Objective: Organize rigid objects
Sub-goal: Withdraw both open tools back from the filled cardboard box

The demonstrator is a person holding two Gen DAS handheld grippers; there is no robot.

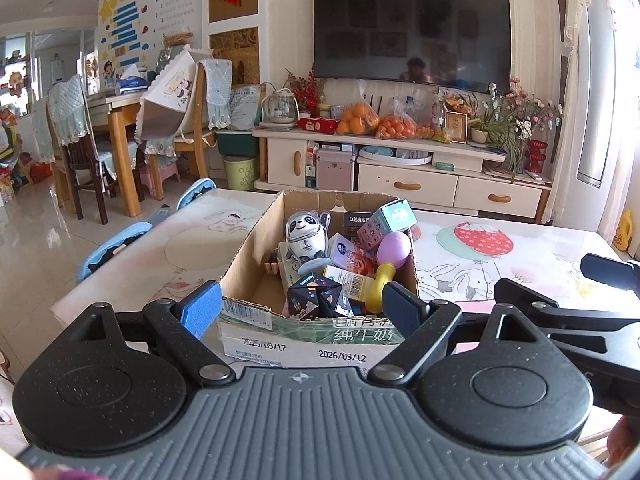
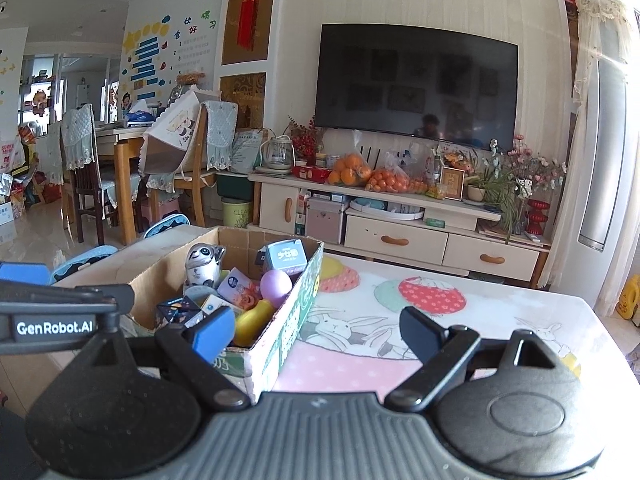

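A cardboard box [image 1: 248, 256] stands on the table and holds several toys and small cartons: a panda figure [image 1: 306, 236], a purple and yellow rattle [image 1: 386, 264], a dark cube [image 1: 316, 296] and a teal carton [image 1: 396, 214]. My left gripper [image 1: 300, 312] is open and empty, just before the box's near wall. My right gripper [image 2: 316, 336] is open and empty, to the right of the box [image 2: 288, 320], above the tablecloth. The panda figure [image 2: 204, 264] and rattle [image 2: 264, 300] show there too.
The table [image 2: 440, 320] has a rabbit-print cloth. Blue chair backs [image 1: 116, 244] stand at its left edge. Behind it are a TV cabinet [image 1: 400, 164] with bags of oranges, a TV, and a dining table with chairs at the left.
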